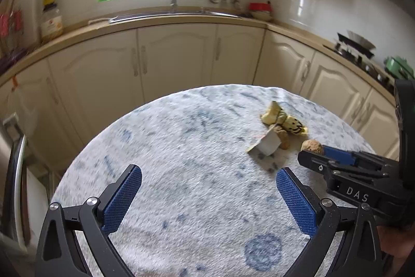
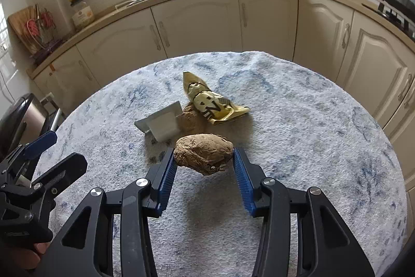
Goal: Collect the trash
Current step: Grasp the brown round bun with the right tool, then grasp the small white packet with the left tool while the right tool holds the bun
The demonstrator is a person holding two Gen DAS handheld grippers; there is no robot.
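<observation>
My right gripper (image 2: 205,162) is shut on a brown crumpled paper ball (image 2: 203,153) and holds it just above the round table's blue-and-white cloth (image 2: 298,126). Beyond it lie a second brown ball (image 2: 190,118), a small white carton (image 2: 162,122) and a yellow crumpled wrapper (image 2: 210,101). My left gripper (image 1: 208,192) is open and empty over the cloth (image 1: 181,147), left of the trash. In the left wrist view the wrapper (image 1: 285,120), carton (image 1: 268,144), second ball (image 1: 281,135) and held ball (image 1: 312,146) show at right, with the right gripper (image 1: 315,151) there.
Cream kitchen cabinets (image 1: 176,56) and a counter with a sink (image 1: 171,13) curve behind the table. A stove (image 1: 363,51) stands at the right. A steel bin (image 2: 26,118) stands left of the table.
</observation>
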